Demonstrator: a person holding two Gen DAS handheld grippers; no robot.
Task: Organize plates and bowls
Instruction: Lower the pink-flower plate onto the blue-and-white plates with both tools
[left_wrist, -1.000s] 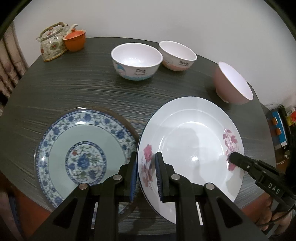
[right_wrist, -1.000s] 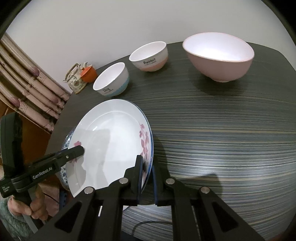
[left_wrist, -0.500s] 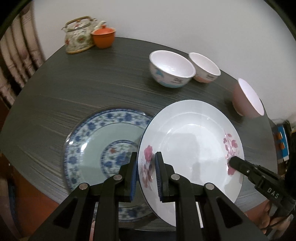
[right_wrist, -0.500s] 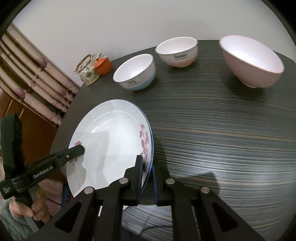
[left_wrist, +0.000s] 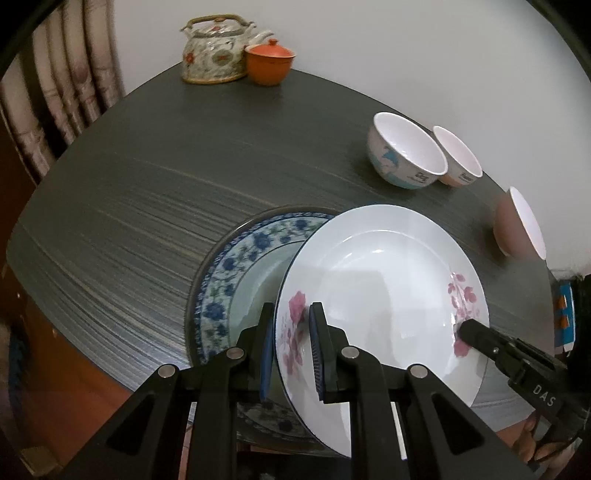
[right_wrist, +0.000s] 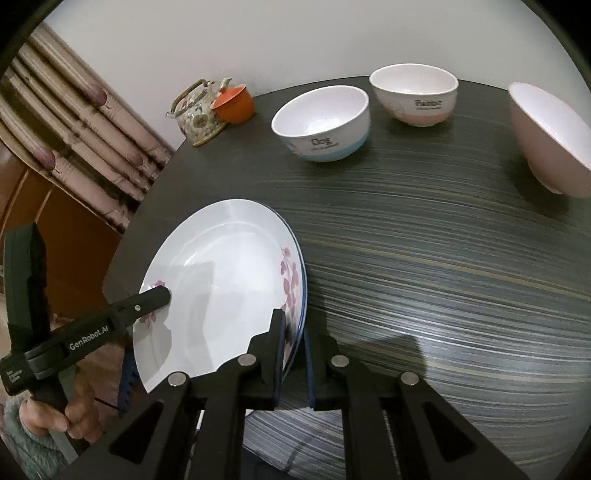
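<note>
Nearest, the white plate (left_wrist: 384, 280) hangs tilted above the tabletop (left_wrist: 155, 177), gripped at two opposite edges. The left hand-held gripper (left_wrist: 291, 350) pinches its near-left rim over a pink rose print, one blue pad under the rim and one on top. The right hand-held gripper (right_wrist: 291, 350) is clamped on the opposite rim, beside a spray of pink blossoms; in the left wrist view its black tip (left_wrist: 476, 334) lies on that same floral patch. The plate is shallow and glossy, with a thin blue line round its edge, and nothing lies in it.

Beneath it and partly covered, a blue-patterned plate (left_wrist: 236, 273) lies flat on the dark striped tabletop, its wide border of blue flowers on white showing to the left; its pale centre carries no food.

Farther off stand three bowls, all empty. A white bowl with a blue base (right_wrist: 321, 122), lettered "Dog", sits just beside a white bowl with a pink base (right_wrist: 415, 94), lettered "Rabbit". A plain pink bowl (right_wrist: 550, 136) stands apart to the right.

At the far left edge, a floral teapot (left_wrist: 214, 50) with a hoop handle touches a small orange lidded cup (left_wrist: 269, 62), in front of a curtain (right_wrist: 74, 122).
</note>
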